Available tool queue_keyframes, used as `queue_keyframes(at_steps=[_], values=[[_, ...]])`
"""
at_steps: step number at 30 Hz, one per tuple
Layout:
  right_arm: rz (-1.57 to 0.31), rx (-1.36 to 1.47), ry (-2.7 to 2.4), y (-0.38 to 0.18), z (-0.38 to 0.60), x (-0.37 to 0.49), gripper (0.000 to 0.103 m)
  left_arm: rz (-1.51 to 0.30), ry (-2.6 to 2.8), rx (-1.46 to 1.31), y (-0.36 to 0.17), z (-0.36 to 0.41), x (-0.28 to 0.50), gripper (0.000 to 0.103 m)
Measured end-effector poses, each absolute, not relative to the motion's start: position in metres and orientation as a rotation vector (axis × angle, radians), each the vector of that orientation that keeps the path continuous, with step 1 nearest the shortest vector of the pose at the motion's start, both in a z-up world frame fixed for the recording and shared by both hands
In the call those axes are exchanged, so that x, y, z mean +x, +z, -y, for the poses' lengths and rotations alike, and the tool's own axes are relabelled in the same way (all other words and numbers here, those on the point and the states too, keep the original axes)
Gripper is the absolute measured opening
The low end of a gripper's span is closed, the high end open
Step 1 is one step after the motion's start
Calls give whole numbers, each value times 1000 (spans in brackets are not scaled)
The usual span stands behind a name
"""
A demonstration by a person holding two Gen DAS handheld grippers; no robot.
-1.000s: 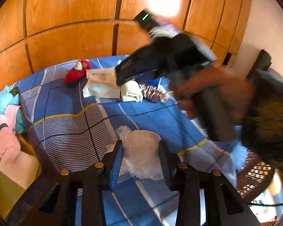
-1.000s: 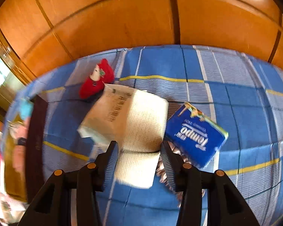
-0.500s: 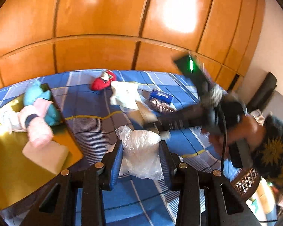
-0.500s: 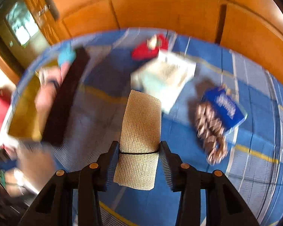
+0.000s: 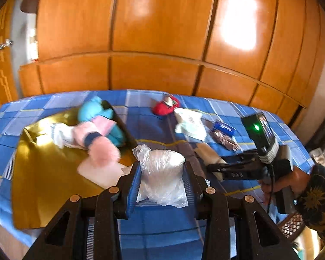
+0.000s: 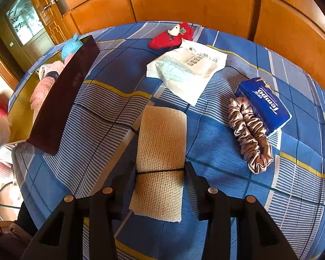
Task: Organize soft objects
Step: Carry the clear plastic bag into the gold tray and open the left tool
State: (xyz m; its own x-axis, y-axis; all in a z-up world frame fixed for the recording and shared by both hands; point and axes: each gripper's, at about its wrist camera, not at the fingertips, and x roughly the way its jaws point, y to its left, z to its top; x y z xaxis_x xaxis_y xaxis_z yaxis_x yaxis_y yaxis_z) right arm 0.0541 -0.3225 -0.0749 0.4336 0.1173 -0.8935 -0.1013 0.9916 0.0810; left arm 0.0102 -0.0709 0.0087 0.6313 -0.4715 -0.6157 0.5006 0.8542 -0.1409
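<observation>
With my left gripper [image 5: 161, 179] clenched on a plastic-wrapped bundle [image 5: 162, 171] at lower centre and my right gripper [image 6: 160, 173] gripping a beige mesh cloth [image 6: 161, 149], I judged both were headed next to the gold box [image 5: 43, 184] at left.

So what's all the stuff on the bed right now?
bedsheet: 1, blue plaid, under everything
gold box: 1, gold inside with dark wall, left
plush toys: several, pink, teal, white, in box
red sock: 1, red, far side
mask pack: 1, white, middle
tissue pack: 1, blue, right
scrunchie: 1, tan satin, touching tissue pack
plastic bag: 1, clear, in left gripper
mesh cloth: 1, beige, banded, in right gripper
</observation>
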Motion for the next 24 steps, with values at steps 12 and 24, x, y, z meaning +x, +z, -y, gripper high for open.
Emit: queue_keyframes(at_steps=[12,24], values=[[-1084,-82,120,-77,308,50,43,-712,-417,14,7,30,25,39],[-1071,-116,113,-78,306,47,43,-876,-297,-348,-9,-79,107,38]])
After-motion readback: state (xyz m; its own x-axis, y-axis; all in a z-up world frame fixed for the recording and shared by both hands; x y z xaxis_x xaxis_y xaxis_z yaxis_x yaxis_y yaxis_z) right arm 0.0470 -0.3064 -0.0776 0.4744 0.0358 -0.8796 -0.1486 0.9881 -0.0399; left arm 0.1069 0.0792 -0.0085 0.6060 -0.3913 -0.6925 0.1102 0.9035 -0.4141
